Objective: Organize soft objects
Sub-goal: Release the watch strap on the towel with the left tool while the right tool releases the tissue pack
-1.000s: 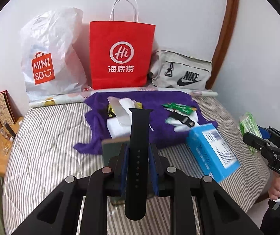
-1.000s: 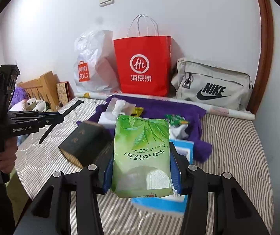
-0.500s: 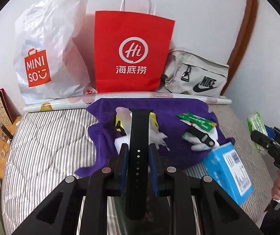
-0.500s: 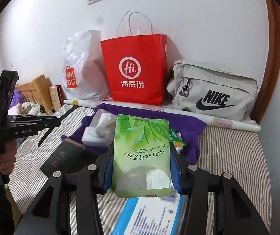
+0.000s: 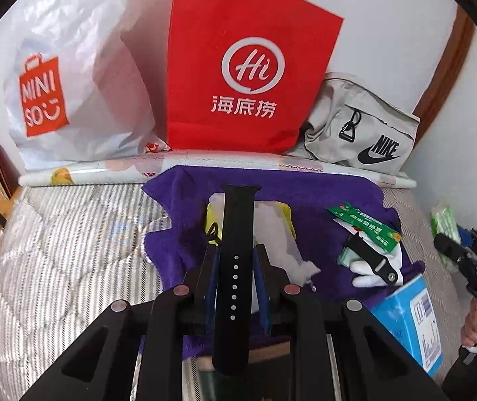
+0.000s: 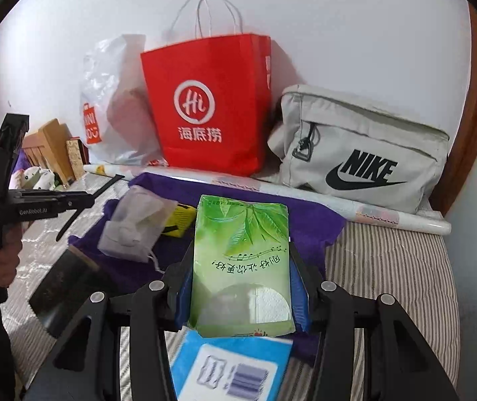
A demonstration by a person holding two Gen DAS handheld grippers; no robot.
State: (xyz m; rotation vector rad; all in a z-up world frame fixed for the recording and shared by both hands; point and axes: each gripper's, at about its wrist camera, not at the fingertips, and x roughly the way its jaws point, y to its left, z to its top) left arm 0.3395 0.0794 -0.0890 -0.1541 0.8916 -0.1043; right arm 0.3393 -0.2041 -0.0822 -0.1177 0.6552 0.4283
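Observation:
My left gripper is shut on a black watch strap and holds it above the purple cloth on the striped bed. My right gripper is shut on a green tissue pack held over the same purple cloth. On the cloth lie a clear pouch with white contents, a yellow item, a green sachet and a second black strap on something white. The left gripper shows in the right wrist view, the right gripper in the left wrist view.
A red paper bag, a white Miniso plastic bag and a grey Nike bag stand against the wall behind a paper roll. A blue box and a dark book lie at the near bed edge.
Both grippers have moved forward toward the bags at the wall, still holding the strap and the tissue pack. The bags and purple cloth now look larger and closer.

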